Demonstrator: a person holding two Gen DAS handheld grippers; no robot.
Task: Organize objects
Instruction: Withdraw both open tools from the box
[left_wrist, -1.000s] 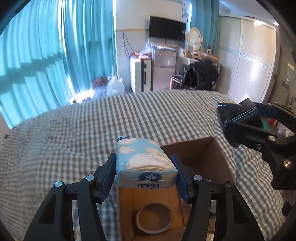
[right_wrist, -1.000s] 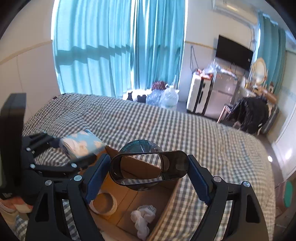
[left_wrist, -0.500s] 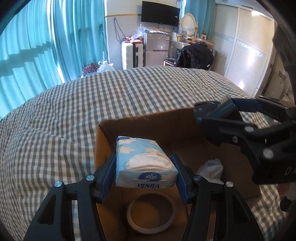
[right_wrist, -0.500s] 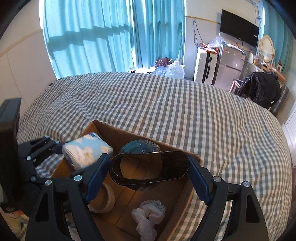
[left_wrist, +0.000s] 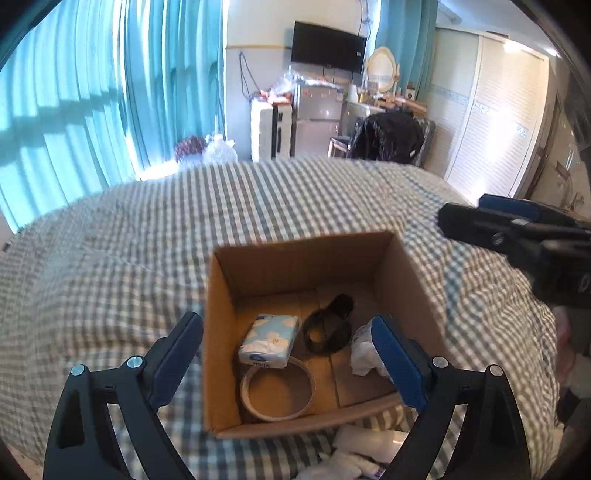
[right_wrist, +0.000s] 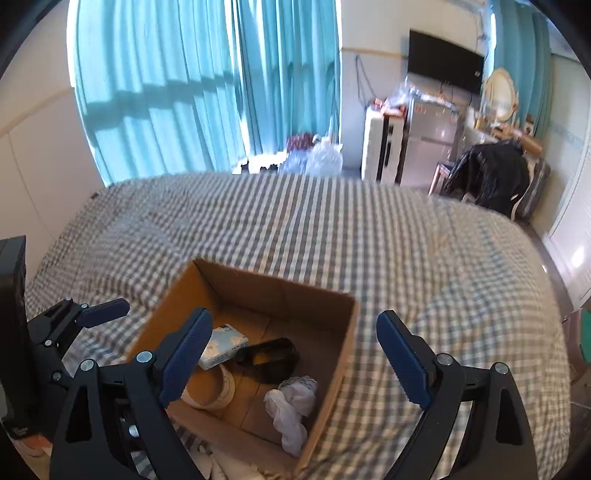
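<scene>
An open cardboard box (left_wrist: 413, 280) (right_wrist: 336, 350) sits on the checked bed. Inside lie a blue-and-white Vinda tissue pack (left_wrist: 269, 340) (right_wrist: 223, 345), a dark transparent oval container (left_wrist: 328, 326) (right_wrist: 269, 356), a tape ring (left_wrist: 277, 387) (right_wrist: 208, 387) and a crumpled white cloth (left_wrist: 364, 349) (right_wrist: 291, 406). My left gripper (left_wrist: 291, 358) is open and empty above the box's near side. My right gripper (right_wrist: 295, 362) is open and empty above the box; it also shows at the right of the left wrist view (left_wrist: 517, 236).
The grey-checked bedspread (left_wrist: 147, 240) (right_wrist: 406, 240) surrounds the box. White crumpled items (left_wrist: 354, 454) lie in front of the box's near wall. Teal curtains, a suitcase, a fridge and a chair with a black jacket (left_wrist: 388, 136) stand beyond the bed.
Both grippers opened and pulled up and back. The tissue pack left the left gripper and the dark container left the right one; both now lie in the box.
</scene>
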